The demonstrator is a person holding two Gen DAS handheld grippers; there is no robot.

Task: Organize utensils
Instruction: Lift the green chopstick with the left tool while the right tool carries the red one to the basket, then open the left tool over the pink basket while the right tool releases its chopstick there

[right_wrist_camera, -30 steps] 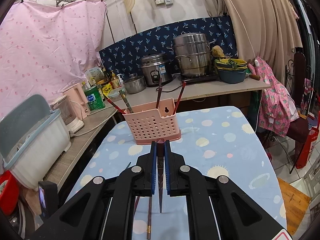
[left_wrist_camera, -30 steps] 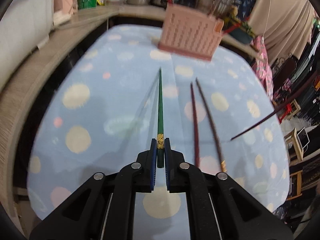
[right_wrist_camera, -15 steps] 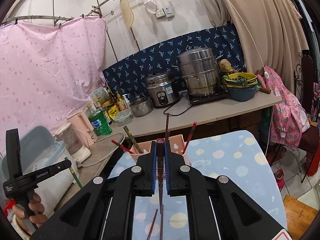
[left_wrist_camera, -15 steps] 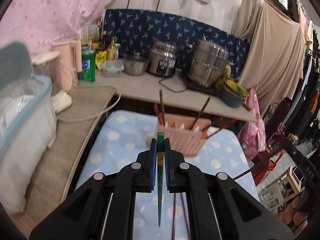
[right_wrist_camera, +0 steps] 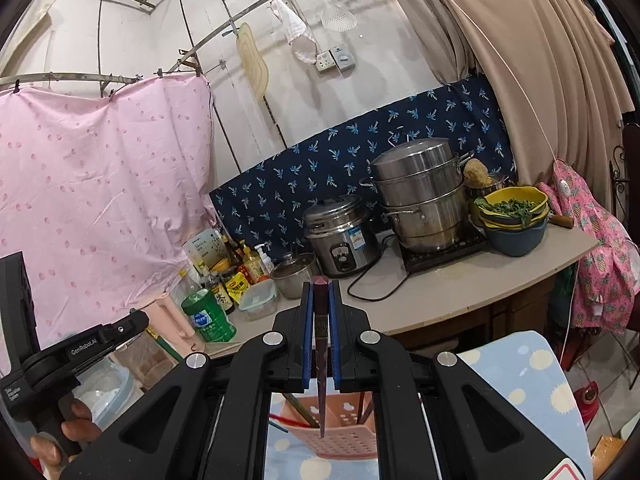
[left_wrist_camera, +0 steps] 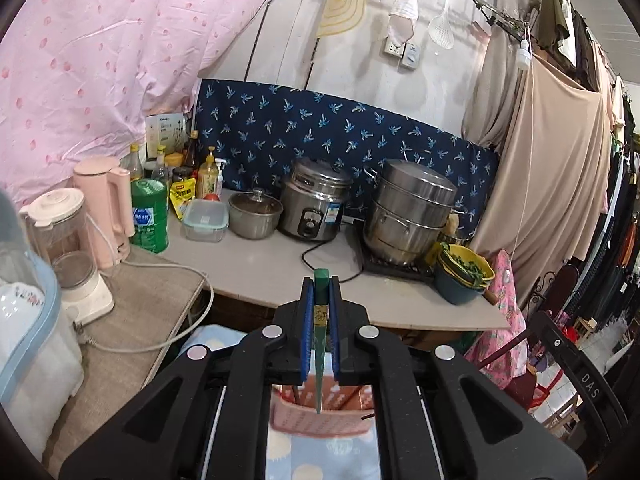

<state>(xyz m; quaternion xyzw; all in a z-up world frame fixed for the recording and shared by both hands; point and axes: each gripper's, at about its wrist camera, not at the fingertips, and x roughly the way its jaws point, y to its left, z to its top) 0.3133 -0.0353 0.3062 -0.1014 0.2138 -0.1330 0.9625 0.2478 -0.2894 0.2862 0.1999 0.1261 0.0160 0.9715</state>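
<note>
My left gripper (left_wrist_camera: 320, 292) is shut on a green chopstick (left_wrist_camera: 319, 344) that hangs tip-down over the pink slotted basket (left_wrist_camera: 320, 420) on the blue dotted table. My right gripper (right_wrist_camera: 320, 292) is shut on a dark red chopstick (right_wrist_camera: 321, 360), tip-down above the same pink basket (right_wrist_camera: 340, 436), which holds several chopsticks. The left gripper's body (right_wrist_camera: 80, 352), held in a hand, shows at the left of the right wrist view. The right gripper's black body (left_wrist_camera: 576, 364) shows at the right edge of the left wrist view.
A counter (left_wrist_camera: 264, 268) behind the table carries a rice cooker (left_wrist_camera: 316, 200), a steel steamer pot (left_wrist_camera: 408, 208), a small lidded pot (left_wrist_camera: 254, 210), bottles, a green jar (left_wrist_camera: 150, 216), a pink kettle (left_wrist_camera: 108, 208) and a blender (left_wrist_camera: 68, 248). Clothes hang at the right.
Both grippers have risen and tilted up from the table with their chopsticks. The view went from the tabletop to the counter, and the chopstick tips now hang over the basket.
</note>
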